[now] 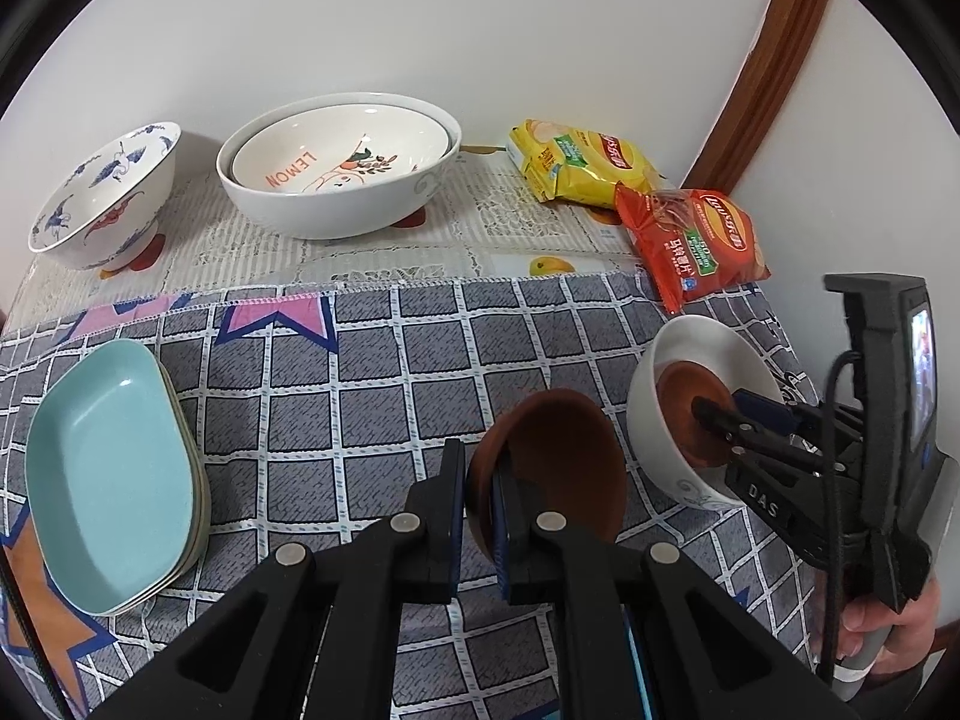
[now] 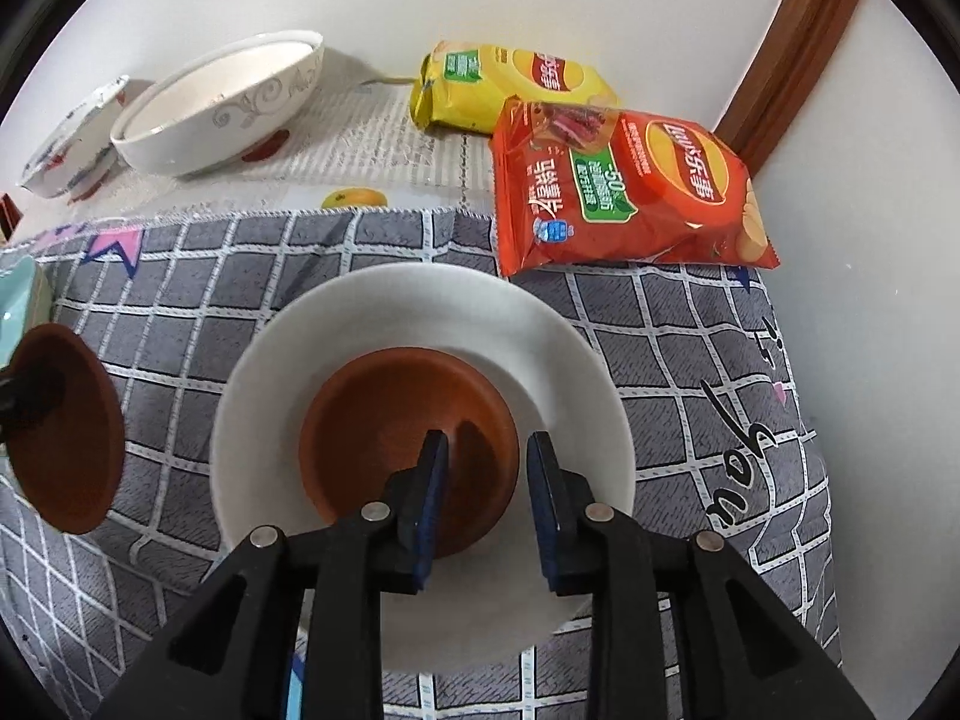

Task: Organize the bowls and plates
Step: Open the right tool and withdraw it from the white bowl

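My left gripper [image 1: 477,480] is shut on the rim of a small brown bowl [image 1: 564,456], which it holds tilted above the checked grey cloth [image 1: 360,372]. The same bowl [image 2: 66,438] shows at the left edge of the right wrist view. To the right stands a white bowl [image 2: 420,324] with a second brown bowl [image 2: 384,414] nested in it. My right gripper [image 2: 489,462] reaches down into that pair. Its jaws stand apart around the nested bowl's near rim, and the pads do not press on it. From the left wrist view, the right gripper [image 1: 720,405] is inside the white bowl [image 1: 690,342].
Stacked teal dishes [image 1: 114,468] lie at the left. At the back stand a blue-patterned bowl [image 1: 102,198] and a large white bowl [image 1: 336,210] holding a "LEMON" bowl. Yellow [image 1: 576,162] and red [image 1: 696,240] crisp bags lie back right by the wall. A hand [image 1: 888,618] holds the right gripper.
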A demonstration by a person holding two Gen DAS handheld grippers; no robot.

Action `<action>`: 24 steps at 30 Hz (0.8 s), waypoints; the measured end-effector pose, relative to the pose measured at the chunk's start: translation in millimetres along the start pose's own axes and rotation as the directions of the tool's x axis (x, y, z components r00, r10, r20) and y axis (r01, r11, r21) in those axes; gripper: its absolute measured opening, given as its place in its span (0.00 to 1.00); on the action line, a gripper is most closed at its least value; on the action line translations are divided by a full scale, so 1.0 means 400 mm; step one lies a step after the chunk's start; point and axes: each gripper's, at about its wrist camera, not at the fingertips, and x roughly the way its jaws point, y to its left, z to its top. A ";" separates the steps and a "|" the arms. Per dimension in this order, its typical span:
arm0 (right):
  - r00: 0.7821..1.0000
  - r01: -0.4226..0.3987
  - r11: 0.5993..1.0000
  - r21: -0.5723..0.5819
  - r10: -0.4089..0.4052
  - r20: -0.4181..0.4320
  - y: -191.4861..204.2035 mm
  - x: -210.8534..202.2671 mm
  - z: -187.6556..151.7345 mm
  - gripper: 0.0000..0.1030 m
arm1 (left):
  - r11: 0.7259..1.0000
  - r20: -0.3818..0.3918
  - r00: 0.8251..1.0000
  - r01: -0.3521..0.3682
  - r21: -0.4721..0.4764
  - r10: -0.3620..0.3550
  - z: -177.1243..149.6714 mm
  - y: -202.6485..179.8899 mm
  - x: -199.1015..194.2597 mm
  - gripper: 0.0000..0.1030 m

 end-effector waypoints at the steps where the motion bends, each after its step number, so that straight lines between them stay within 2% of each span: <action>1: 1.000 -0.010 1.000 0.002 0.010 0.005 -0.003 -0.008 -0.002 0.26 | 1.000 0.001 1.000 0.001 0.001 -0.001 0.001 -0.005 -0.002 0.08; 10: 0.984 -0.123 0.990 0.062 0.114 0.134 -0.099 -0.145 -0.047 0.27 | 0.999 0.039 0.999 0.009 0.048 -0.011 0.034 -0.081 -0.052 0.08; 18: 0.981 -0.114 0.985 0.128 0.092 0.169 -0.209 -0.199 -0.113 0.28 | 0.995 0.037 0.998 0.052 0.087 -0.055 0.067 -0.184 -0.045 0.08; 24: 0.984 -0.092 0.984 0.150 0.067 0.164 -0.268 -0.205 -0.181 0.28 | 0.996 0.008 1.000 0.028 0.088 -0.029 0.068 -0.233 0.007 0.08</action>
